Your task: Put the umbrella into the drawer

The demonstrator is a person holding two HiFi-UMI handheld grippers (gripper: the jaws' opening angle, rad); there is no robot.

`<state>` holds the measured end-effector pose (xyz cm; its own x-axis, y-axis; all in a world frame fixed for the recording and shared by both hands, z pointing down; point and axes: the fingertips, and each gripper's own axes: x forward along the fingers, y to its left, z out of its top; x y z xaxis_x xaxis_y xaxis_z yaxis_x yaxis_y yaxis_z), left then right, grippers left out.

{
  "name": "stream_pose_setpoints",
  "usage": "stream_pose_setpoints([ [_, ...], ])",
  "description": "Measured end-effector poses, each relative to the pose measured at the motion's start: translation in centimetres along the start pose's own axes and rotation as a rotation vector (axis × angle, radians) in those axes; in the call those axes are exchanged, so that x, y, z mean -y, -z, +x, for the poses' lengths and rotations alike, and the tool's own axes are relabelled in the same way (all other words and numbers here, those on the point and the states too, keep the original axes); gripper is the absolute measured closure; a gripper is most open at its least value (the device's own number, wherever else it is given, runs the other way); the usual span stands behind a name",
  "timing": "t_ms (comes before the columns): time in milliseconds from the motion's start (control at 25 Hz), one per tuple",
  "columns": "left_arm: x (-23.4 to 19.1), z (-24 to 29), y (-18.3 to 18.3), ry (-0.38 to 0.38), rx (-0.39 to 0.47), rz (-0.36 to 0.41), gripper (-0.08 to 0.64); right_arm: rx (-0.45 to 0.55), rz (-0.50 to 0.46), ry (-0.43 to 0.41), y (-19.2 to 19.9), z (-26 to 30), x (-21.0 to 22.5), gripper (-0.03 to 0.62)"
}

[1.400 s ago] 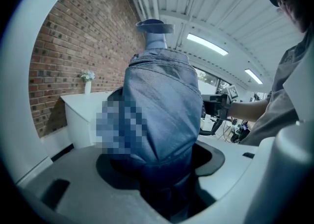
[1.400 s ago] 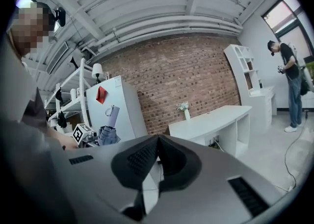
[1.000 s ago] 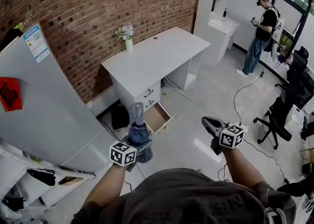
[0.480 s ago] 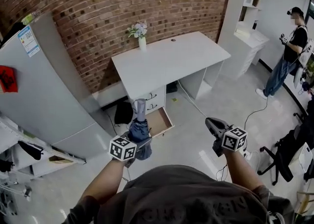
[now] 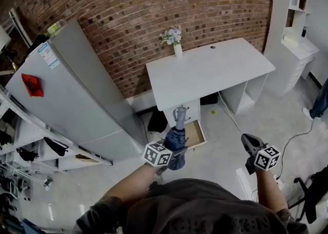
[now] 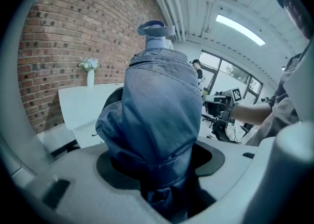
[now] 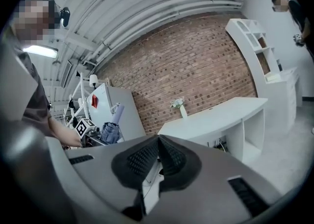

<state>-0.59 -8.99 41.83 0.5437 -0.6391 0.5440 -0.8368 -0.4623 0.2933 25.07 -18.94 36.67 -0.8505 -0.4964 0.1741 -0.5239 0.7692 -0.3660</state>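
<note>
the umbrella (image 6: 159,115) is clamped between the jaws of the left gripper (image 5: 172,157).

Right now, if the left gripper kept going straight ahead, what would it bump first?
Probably the white desk, near its drawer fronts above the open drawer; the left gripper aims its umbrella there, but depth is unclear.
</note>
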Motion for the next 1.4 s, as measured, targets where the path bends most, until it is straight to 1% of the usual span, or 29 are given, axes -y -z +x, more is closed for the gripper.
stream_pose_setpoints([
  [80, -2.2, 0.3, -0.5, 0.025, -0.009, 0.001, 0.291, 0.005, 0.014, 0.032, 0.4, 1.5, 0.0, 0.598],
  [160, -5.4, 0.0, -1.0, 0.053, -0.016, 0.008, 0.293, 0.024, 0.028, 0.061, 0.3, 4.3, -0.5, 0.599],
  [280, -10.5, 0.6, -1.1, 0.100, -0.045, 0.065, 0.293, 0.061, 0.034, 0.100, -0.1, 8.9, -0.7, 0.598],
  [400, -14.9, 1.7, -0.6, 0.132, -0.098, 0.114, 0.293, 0.056, 0.022, 0.145, 0.6, 13.1, -0.7, 0.599],
  [520, -17.2, 3.1, 1.0, 0.163, -0.170, 0.125, 0.293, 0.038, 0.054, 0.198, 2.3, 15.0, -0.3, 0.599],
  [600, -18.1, 4.3, 2.8, 0.176, -0.214, 0.131, 0.293, 0.019, 0.063, 0.209, 3.4, 15.7, -0.1, 0.599],
  [720, -19.7, 7.6, 5.3, 0.185, -0.252, 0.137, 0.293, -0.006, 0.017, 0.217, 5.5, 16.7, 1.8, 0.598],
  [800, -20.4, 10.5, 7.6, 0.184, -0.280, 0.123, 0.293, -0.024, 0.010, 0.234, 8.0, 16.8, 4.0, 0.598],
  [880, -21.0, 13.1, 10.3, 0.181, -0.314, 0.088, 0.293, -0.029, 0.048, 0.244, 10.9, 16.8, 5.5, 0.598],
  [960, -22.4, 15.8, 12.5, 0.172, -0.341, 0.046, 0.293, -0.033, 0.070, 0.252, 13.7, 17.3, 7.0, 0.600],
  [1040, -24.4, 18.4, 14.6, 0.155, -0.371, 0.033, 0.293, -0.043, 0.076, 0.258, 16.4, 18.1, 8.6, 0.598],
  [1120, -26.4, 21.1, 16.9, 0.134, -0.408, 0.048, 0.293, -0.060, 0.073, 0.267, 19.4, 18.7, 10.3, 0.598],
  [1240, -29.3, 25.3, 20.7, 0.107, -0.462, 0.074, 0.293, -0.069, 0.093, 0.270, 24.2, 19.4, 12.5, 0.599],
  [1400, -33.5, 31.2, 25.6, 0.079, -0.538, 0.123, 0.293, -0.087, 0.103, 0.275, 30.4, 20.5, 15.9, 0.599],
])
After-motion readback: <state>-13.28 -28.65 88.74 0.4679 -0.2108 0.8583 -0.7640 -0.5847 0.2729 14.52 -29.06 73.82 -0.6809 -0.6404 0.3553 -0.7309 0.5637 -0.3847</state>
